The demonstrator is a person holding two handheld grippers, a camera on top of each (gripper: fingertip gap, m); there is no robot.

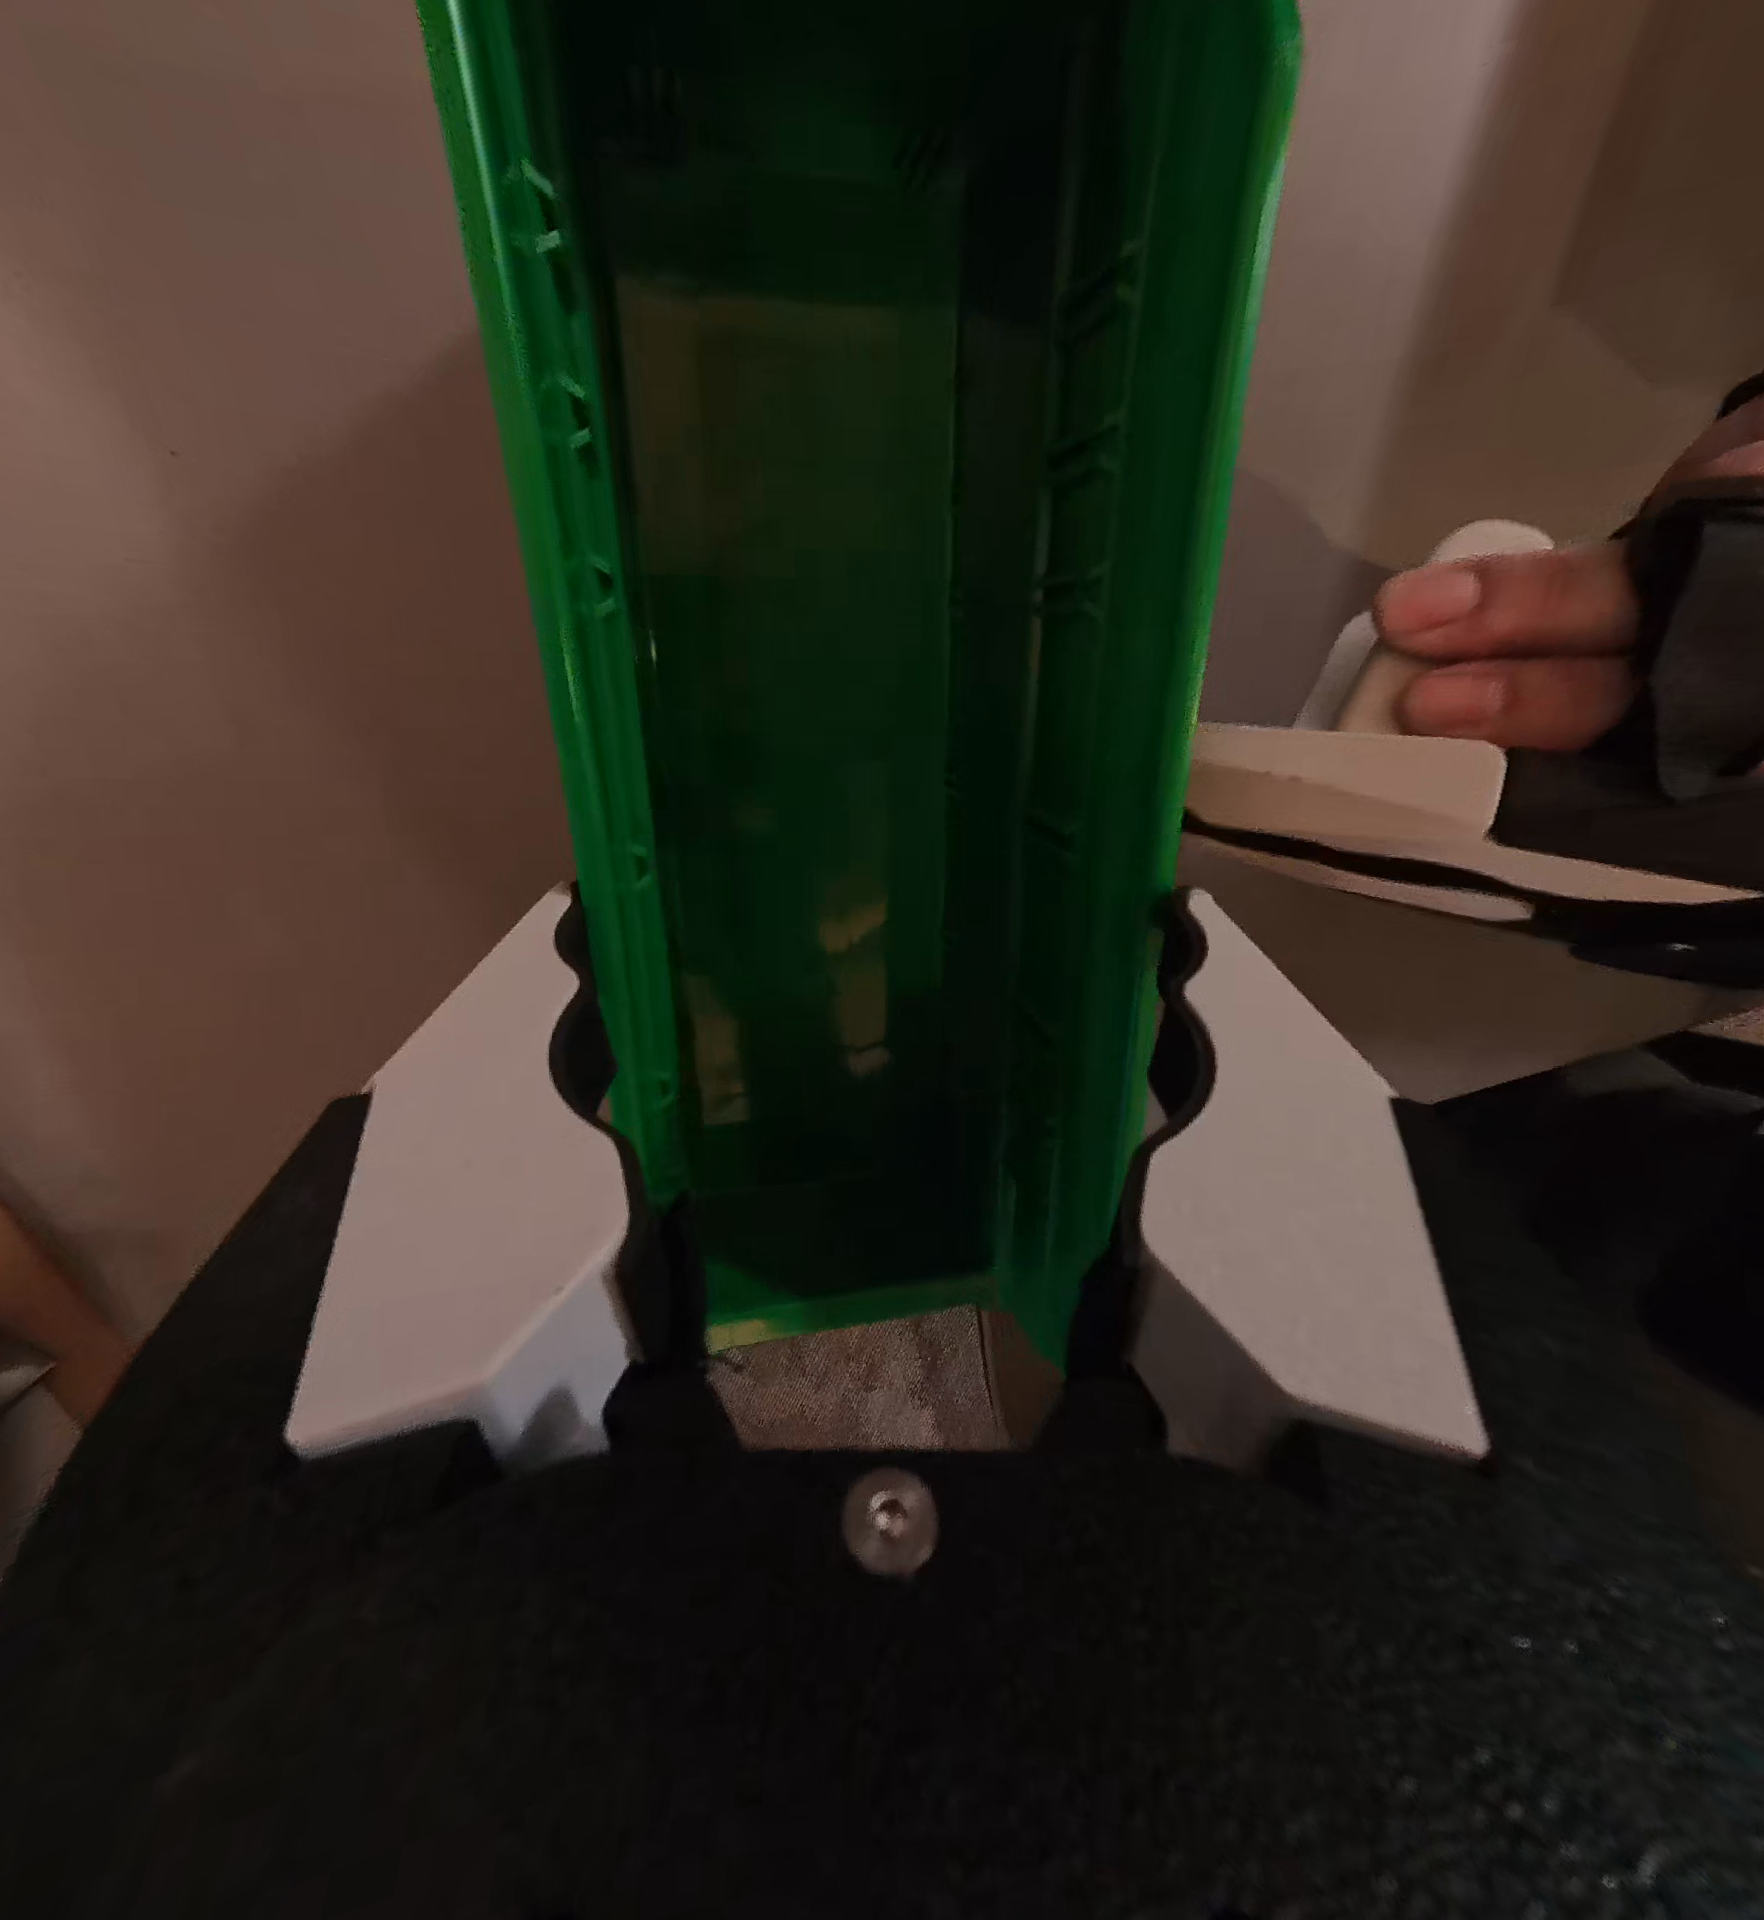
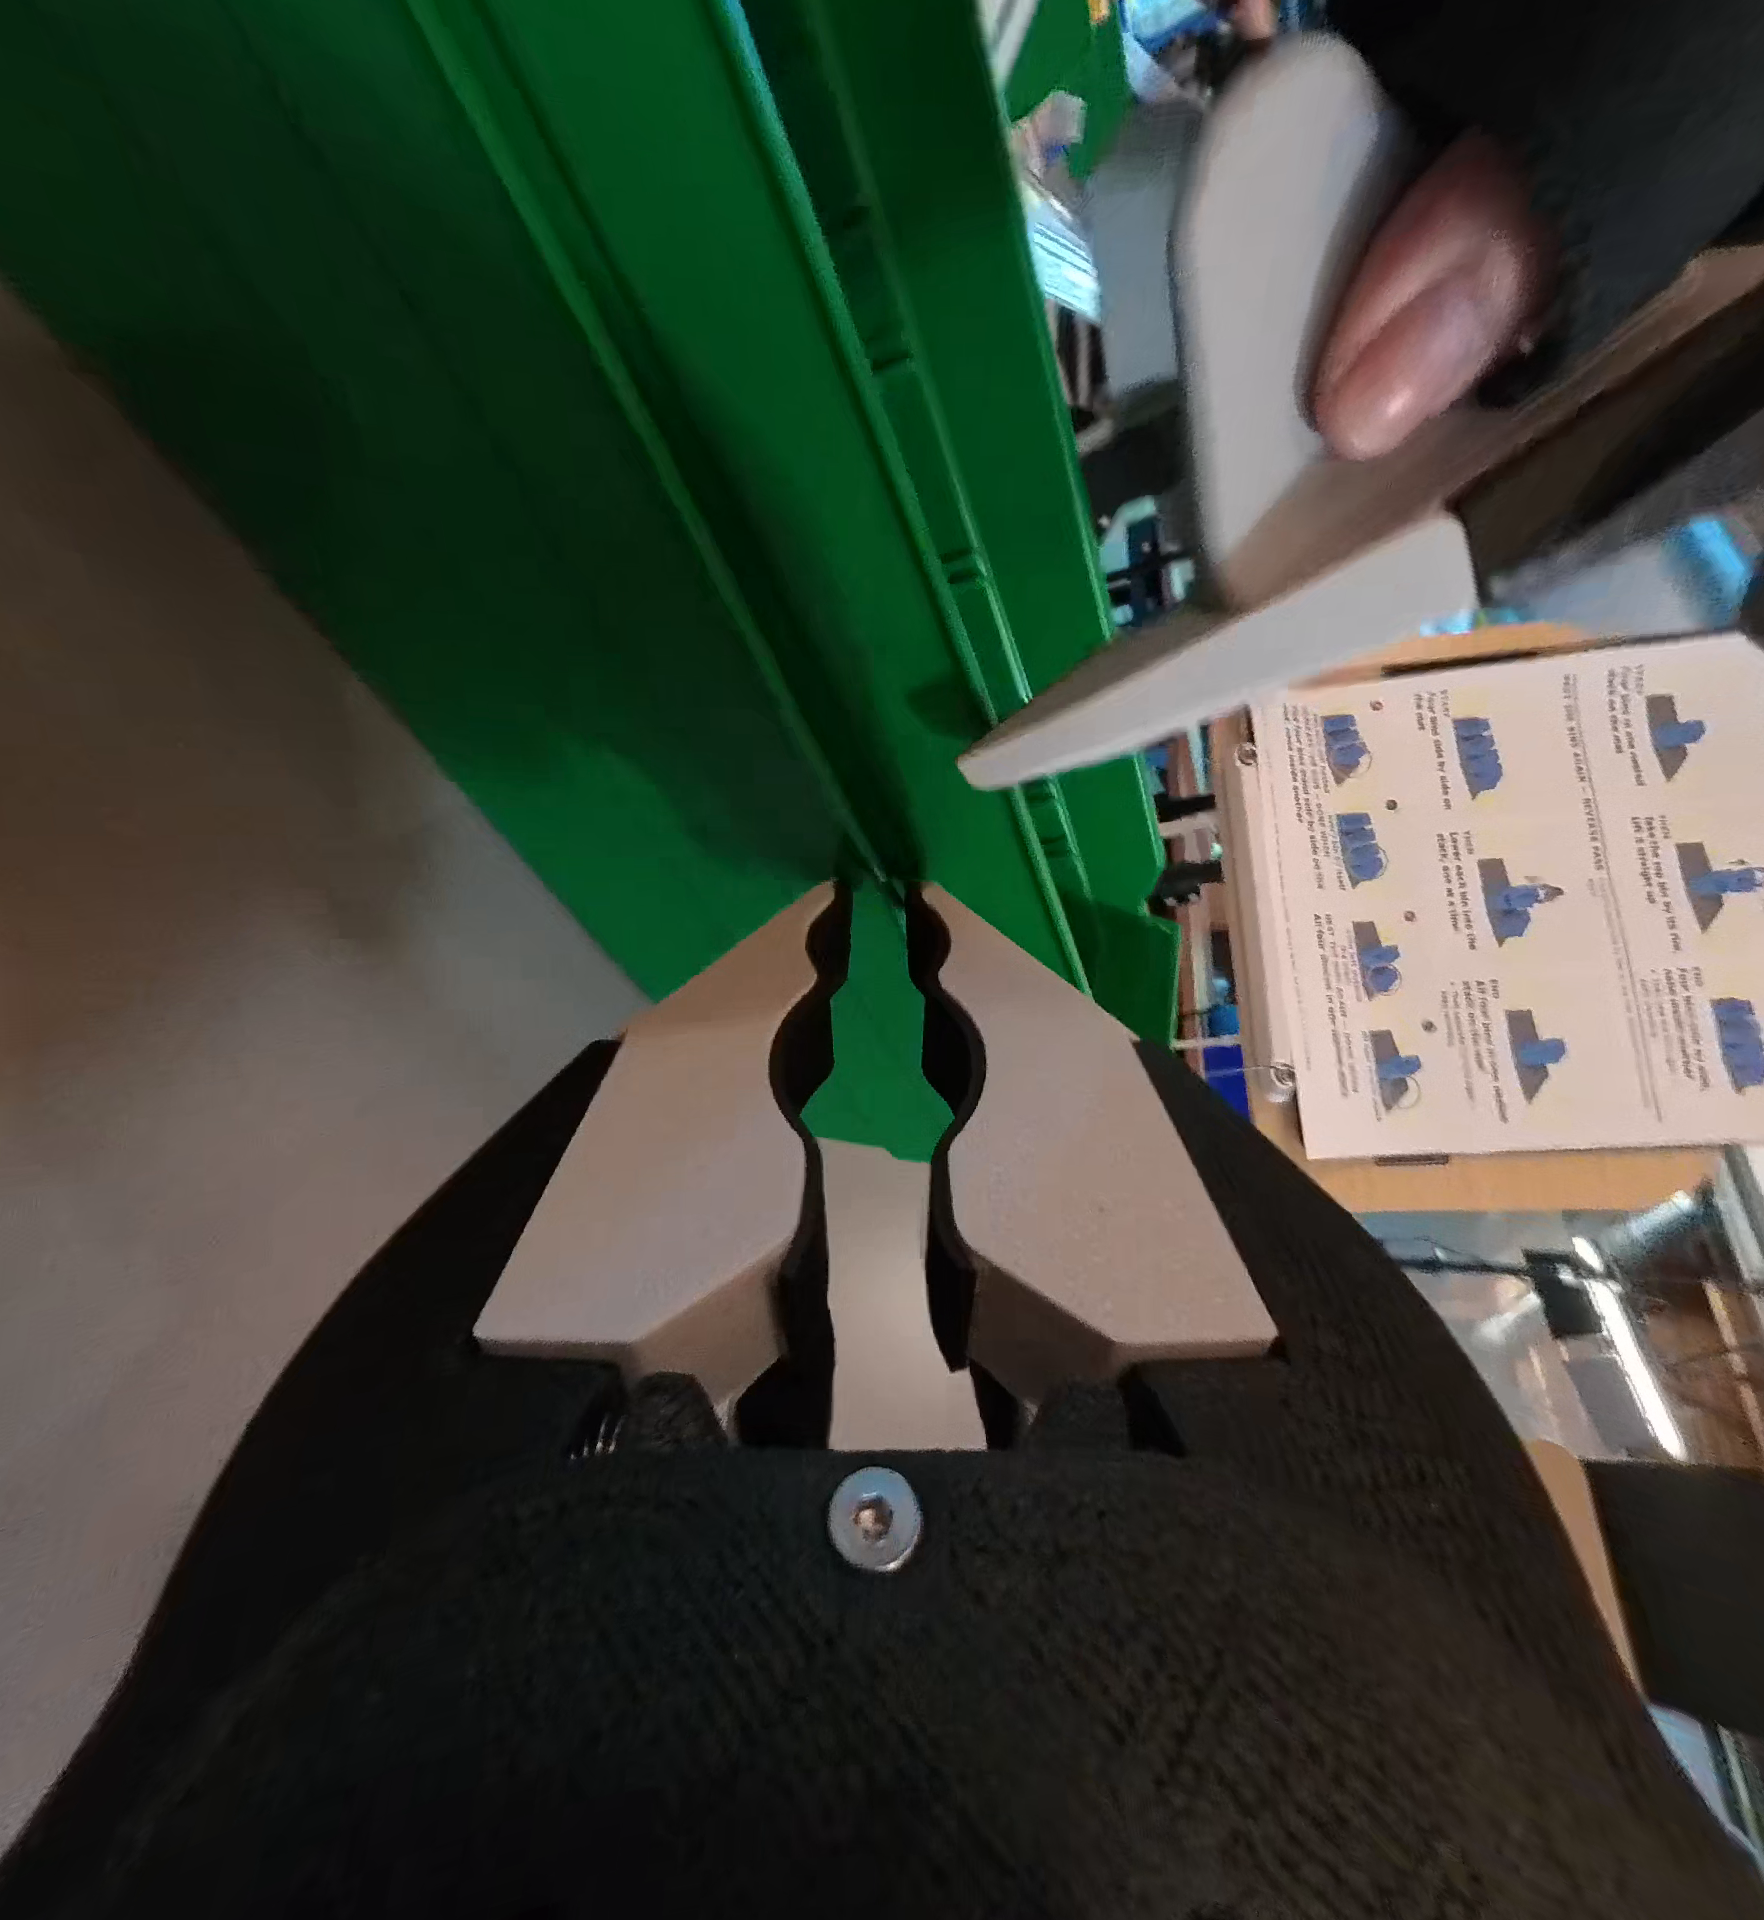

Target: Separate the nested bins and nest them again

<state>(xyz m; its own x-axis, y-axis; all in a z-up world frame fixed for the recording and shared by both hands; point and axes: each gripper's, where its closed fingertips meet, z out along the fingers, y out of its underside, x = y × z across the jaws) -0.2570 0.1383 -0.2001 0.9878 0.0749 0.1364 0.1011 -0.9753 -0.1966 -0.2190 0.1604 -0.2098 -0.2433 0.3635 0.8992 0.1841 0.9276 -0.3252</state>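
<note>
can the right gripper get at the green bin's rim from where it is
Probably yes: the right gripper already has its jaws nearly closed on the green bin, at a thin edge, with nothing between.

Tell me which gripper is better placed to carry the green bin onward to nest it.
Probably the left. The left gripper straddles the green bin, both fingers clamped on its outer walls, a broad hold. The right gripper only pinches a thin rim edge of it, better suited to steadying.

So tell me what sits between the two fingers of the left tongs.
A green bin fills the gap of the left tongs, its long sides against both fingers. The left wrist view shows it.
</note>
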